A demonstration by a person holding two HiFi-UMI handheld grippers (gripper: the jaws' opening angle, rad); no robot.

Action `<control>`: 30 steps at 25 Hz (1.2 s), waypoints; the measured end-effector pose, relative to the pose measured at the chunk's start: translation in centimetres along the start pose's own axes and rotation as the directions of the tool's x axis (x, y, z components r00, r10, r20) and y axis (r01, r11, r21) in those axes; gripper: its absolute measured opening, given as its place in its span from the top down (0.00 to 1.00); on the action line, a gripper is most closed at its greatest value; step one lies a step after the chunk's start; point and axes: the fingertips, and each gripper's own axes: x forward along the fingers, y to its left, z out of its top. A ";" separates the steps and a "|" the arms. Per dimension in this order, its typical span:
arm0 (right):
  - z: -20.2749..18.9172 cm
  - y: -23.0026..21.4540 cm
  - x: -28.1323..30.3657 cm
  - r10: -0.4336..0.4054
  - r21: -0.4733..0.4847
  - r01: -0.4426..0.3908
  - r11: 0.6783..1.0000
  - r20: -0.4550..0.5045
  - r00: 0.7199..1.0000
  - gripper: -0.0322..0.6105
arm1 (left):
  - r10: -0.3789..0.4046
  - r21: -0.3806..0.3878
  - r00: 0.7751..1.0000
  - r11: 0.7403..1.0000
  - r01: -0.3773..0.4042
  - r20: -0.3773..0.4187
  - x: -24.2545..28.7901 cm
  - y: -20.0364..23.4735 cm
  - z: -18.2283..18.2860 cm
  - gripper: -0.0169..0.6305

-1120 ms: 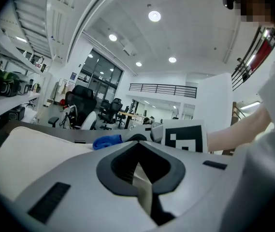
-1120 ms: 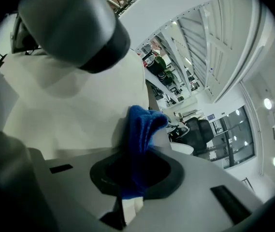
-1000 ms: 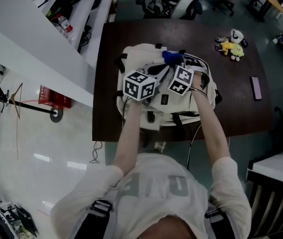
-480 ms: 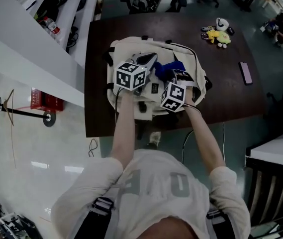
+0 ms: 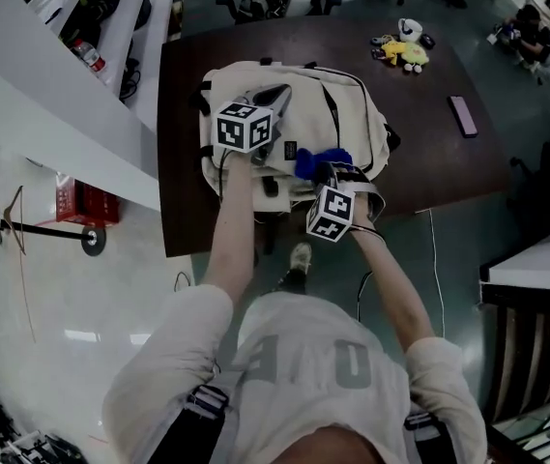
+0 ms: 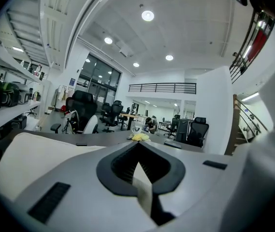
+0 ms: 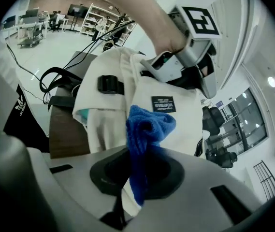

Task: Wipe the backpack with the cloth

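With the right gripper (image 7: 138, 180) pinching the cloth (image 7: 147, 127) between its 2 jaws, backpack (image 7: 188, 124) right ahead, and the left gripper (image 6: 142, 178) nipping backpack fabric, I'd press flat and drag slowly.

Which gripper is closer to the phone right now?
Right. The right gripper, clamping the cloth, is on the backpack's side toward the phone; the left gripper grips its far side.

Overhead and close right views, backpack (image 5: 352, 114) shared.
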 end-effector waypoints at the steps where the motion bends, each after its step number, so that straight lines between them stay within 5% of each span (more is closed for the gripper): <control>1: 0.0 0.9 -0.2 0.010 -0.003 -0.010 1.000 -0.002 1.000 0.89 | 0.012 0.000 1.000 1.000 -0.012 0.002 -0.1 0.1 0.0 0.97; 8: 0.9 2.9 -1.0 0.045 -0.072 -0.046 0.996 -0.019 0.999 0.89 | 0.191 0.042 0.976 0.980 -0.196 0.104 -3.8 0.4 2.1 0.97; 16: 0.8 -4.2 -3.1 -0.098 0.084 0.092 0.992 0.062 0.993 0.89 | 0.198 -0.007 0.953 0.980 -0.201 0.231 -7.3 -4.4 4.4 0.97; 22: -1.2 -15.1 -3.7 -0.234 0.101 0.228 0.968 0.043 0.971 0.89 | 0.169 -0.072 0.974 0.984 -0.160 0.150 -4.3 -6.9 1.2 0.97; 26: -1.6 -21.9 -1.4 -0.263 0.027 0.262 0.965 0.025 0.964 0.89 | 0.235 -0.091 0.968 0.969 -0.227 0.085 -2.8 -4.9 -1.7 0.97; 30: -2.1 -25.4 2.5 -0.238 -0.001 0.238 0.971 -0.001 0.971 0.89 | 0.244 -0.261 0.966 0.941 -0.214 0.090 -2.5 -2.3 -2.3 0.97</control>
